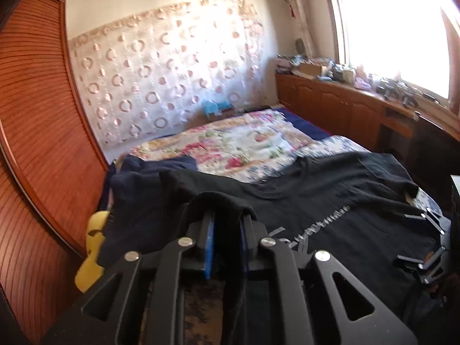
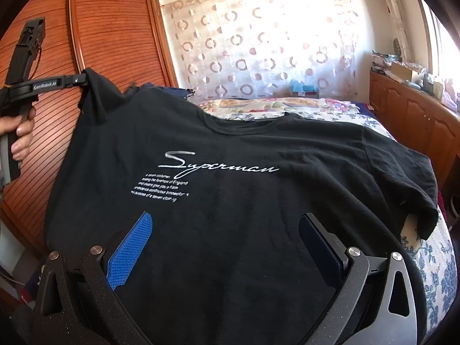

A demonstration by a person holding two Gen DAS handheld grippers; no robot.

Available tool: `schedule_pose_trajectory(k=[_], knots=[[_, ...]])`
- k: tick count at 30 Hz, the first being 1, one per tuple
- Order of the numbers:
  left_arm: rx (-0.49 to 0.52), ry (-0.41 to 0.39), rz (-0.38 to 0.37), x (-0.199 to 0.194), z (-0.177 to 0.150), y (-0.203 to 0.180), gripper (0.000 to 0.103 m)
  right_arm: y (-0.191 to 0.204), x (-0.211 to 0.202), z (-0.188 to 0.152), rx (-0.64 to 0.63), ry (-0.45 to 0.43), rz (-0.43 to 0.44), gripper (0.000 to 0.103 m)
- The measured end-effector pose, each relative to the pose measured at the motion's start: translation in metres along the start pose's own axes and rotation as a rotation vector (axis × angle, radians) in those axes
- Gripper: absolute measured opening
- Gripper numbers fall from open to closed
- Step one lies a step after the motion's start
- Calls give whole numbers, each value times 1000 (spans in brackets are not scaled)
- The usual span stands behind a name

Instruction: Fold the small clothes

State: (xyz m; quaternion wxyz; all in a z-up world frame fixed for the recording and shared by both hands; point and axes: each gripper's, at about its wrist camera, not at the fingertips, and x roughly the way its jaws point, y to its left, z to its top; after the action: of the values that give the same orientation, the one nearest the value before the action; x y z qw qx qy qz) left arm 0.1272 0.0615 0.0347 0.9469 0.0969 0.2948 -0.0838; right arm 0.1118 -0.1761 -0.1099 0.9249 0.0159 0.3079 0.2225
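Note:
A black T-shirt (image 2: 244, 195) with white "Superman" lettering lies spread over the bed, front up. My left gripper (image 1: 225, 224) is shut on the T-shirt's left sleeve and holds that fabric lifted; it also shows in the right wrist view (image 2: 82, 79), held by a hand at the far left. My right gripper (image 2: 224, 230) is open, its blue pads wide apart above the lower part of the shirt. The right gripper also shows at the right edge of the left wrist view (image 1: 431, 238).
The bed has a floral quilt (image 1: 244, 141). A wooden slatted wardrobe (image 2: 115, 34) stands close on the left. A wooden cabinet (image 1: 345, 106) with clutter runs under the window on the right. A dark blue garment (image 1: 138, 178) lies at the shirt's left.

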Motion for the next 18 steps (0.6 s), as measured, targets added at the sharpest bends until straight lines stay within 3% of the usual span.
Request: schedule_pose_trajectory(k=[4,6,18], knots=[[-17,17,2,-10,-13,-3,28,-2,-2,-1,6,4,-7,103],[-43,19,-20,-15,-25,0,44,-2,-2,-2,8,7,-5,103],[-143,49,-66,-18,-84,-2,49,9,2,12,-50,29,29,100]])
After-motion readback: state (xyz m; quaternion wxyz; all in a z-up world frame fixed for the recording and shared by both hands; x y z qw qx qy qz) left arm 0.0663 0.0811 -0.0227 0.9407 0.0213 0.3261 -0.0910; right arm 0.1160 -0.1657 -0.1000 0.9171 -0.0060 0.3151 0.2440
